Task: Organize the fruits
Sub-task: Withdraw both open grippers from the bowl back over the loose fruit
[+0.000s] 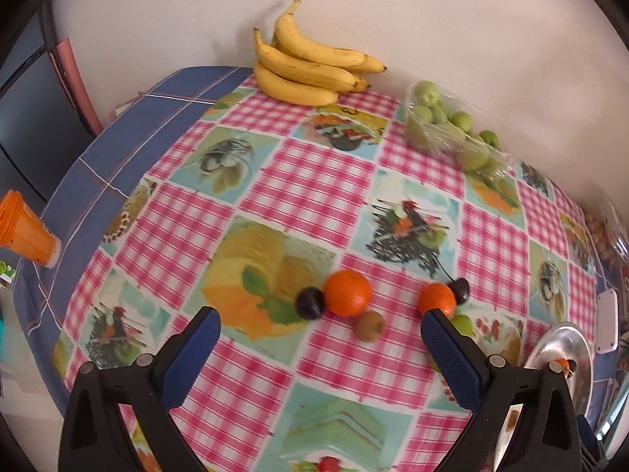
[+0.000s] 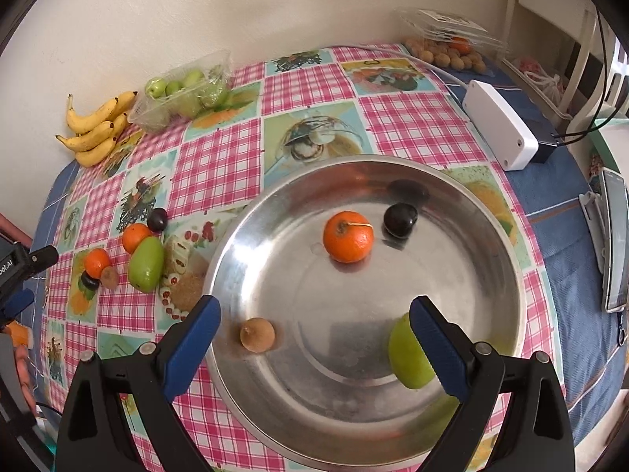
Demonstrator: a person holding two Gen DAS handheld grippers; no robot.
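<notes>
A steel bowl (image 2: 491, 212) holds an orange (image 2: 348, 236), a dark plum (image 2: 400, 219), a small brown fruit (image 2: 257, 334) and a green fruit (image 2: 407, 358). My right gripper (image 2: 314, 334) is open above the bowl, empty. On the tablecloth lie two oranges (image 1: 347, 293) (image 1: 437, 299), two plums (image 1: 310, 303) (image 1: 460, 289), a brown fruit (image 1: 369, 326) and a green fruit (image 1: 460, 323), partly hidden by my finger. My left gripper (image 1: 320, 338) is open just short of them. They also show in the right wrist view, the green fruit (image 2: 146, 263) among them.
Bananas (image 1: 310, 67) and a clear tray of green fruits (image 1: 452, 126) lie by the wall. An orange cup (image 1: 25, 230) sits at left. A white box (image 2: 499, 129), a phone (image 2: 615, 240) and a nut tray (image 2: 448, 53) lie to the right.
</notes>
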